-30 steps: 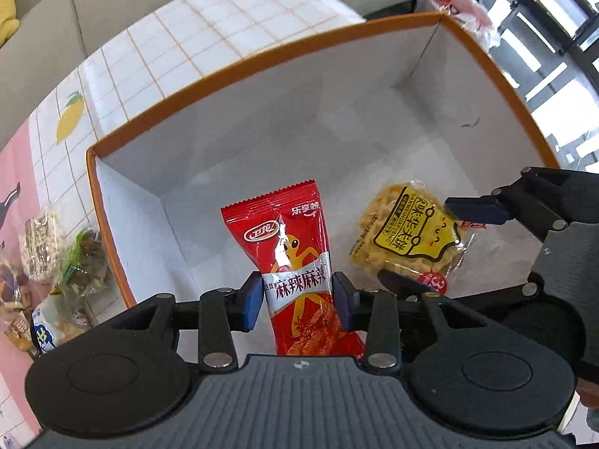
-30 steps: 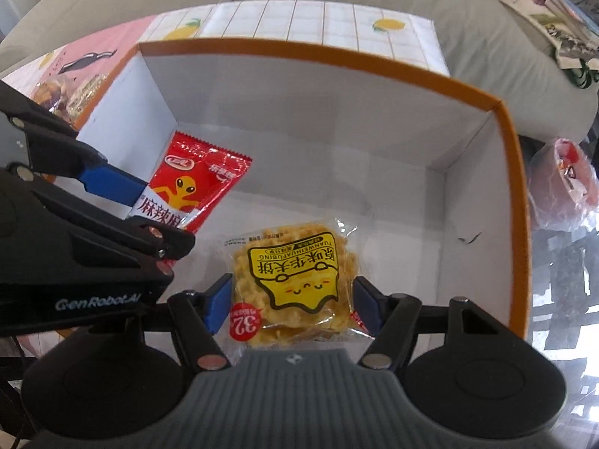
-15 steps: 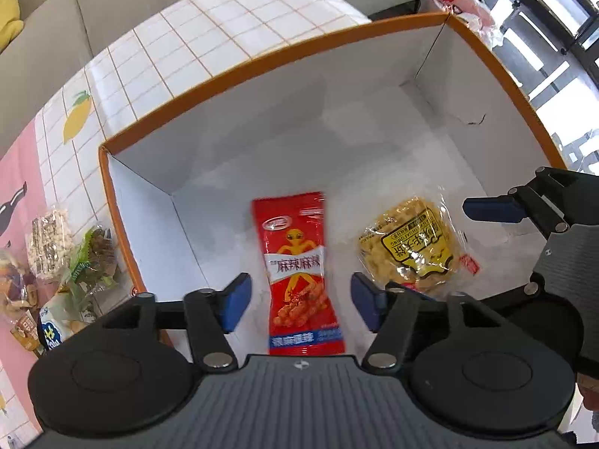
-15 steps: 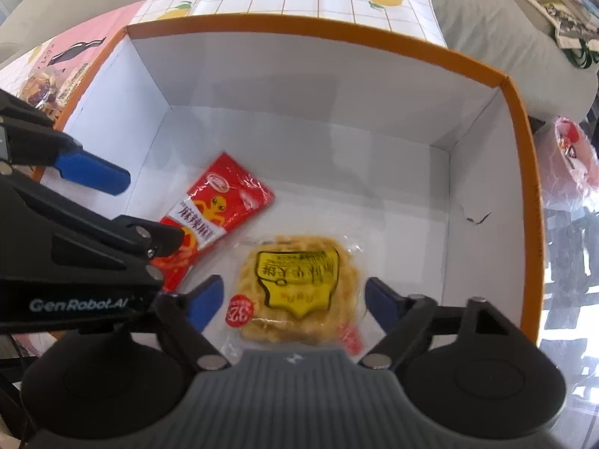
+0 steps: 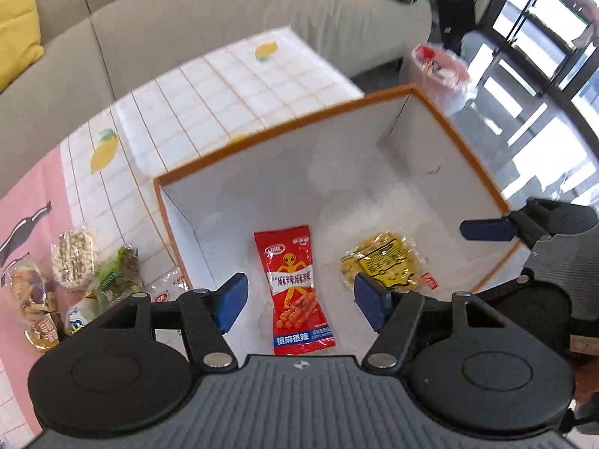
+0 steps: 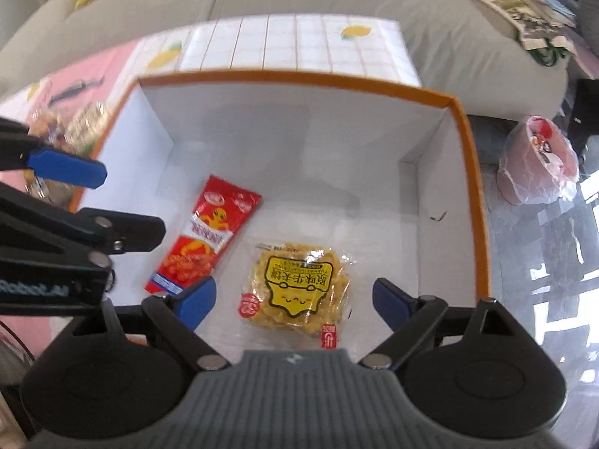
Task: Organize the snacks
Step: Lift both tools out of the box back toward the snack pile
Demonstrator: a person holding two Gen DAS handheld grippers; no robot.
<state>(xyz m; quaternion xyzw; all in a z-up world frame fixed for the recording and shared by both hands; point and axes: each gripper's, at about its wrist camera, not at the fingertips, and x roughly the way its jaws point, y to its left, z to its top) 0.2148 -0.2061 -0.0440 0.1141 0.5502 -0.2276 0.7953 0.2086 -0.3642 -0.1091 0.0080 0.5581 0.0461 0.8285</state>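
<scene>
A white box with an orange rim (image 5: 284, 131) (image 6: 299, 75) stands on the table. A red snack packet (image 5: 297, 292) (image 6: 206, 239) and a yellow cracker packet (image 5: 385, 262) (image 6: 295, 288) lie flat on its floor. My left gripper (image 5: 301, 303) is open and empty, above the red packet. My right gripper (image 6: 295, 305) is open and empty, above the yellow packet. Each gripper shows at the edge of the other's view.
Several loose snack packets (image 5: 75, 273) lie on the pink and tiled tablecloth (image 5: 209, 97) left of the box. A grey sofa (image 5: 224, 18) runs behind the table. A bin with a pink bag (image 6: 537, 161) stands on the floor to the right.
Both grippers opened and let go of their packets, which dropped flat onto the box floor. Both grippers have since risen higher above the box.
</scene>
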